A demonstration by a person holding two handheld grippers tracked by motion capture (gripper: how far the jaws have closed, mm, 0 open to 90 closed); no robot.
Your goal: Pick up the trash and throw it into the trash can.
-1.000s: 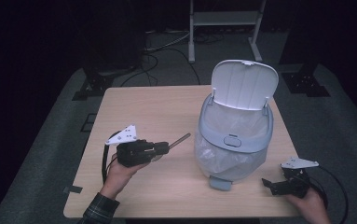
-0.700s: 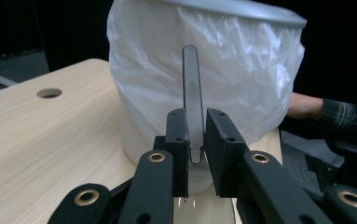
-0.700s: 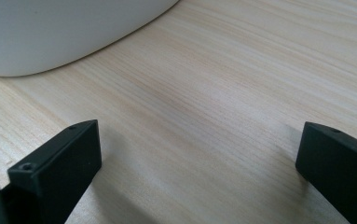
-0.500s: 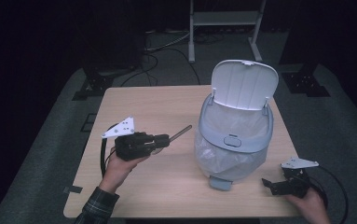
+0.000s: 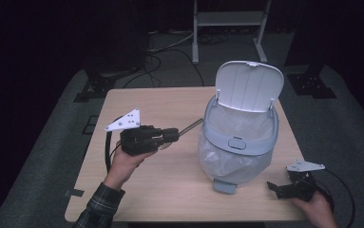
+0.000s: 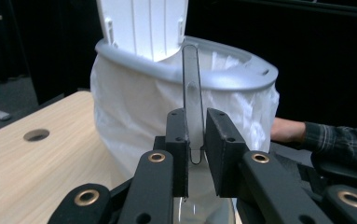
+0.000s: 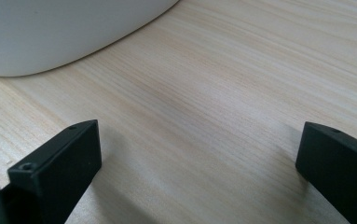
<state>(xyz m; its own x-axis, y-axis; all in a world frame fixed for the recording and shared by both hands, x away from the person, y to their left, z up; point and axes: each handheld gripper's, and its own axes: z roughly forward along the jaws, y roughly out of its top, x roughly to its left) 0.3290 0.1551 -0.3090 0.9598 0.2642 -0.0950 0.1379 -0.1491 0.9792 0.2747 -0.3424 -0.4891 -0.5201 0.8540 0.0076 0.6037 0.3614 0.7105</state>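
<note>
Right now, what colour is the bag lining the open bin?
White, slightly see-through; the bag shows best in the left gripper view, hanging under the bin's grey rim.

Black jaws, brass-ringed screws, grey triangular plate, black cable, plaid sleeve [image 5: 98, 210]

A slim, flat, translucent grey strip [image 5: 190, 127] with a rounded end is clamped by its near end between the pads of the left gripper [image 5: 172, 135]. It is lifted clear of the table, and its free end angles toward the white bin [image 5: 239, 142]. That tip stops just short of the bin's grey rim, on the side away from the raised lid.
</note>
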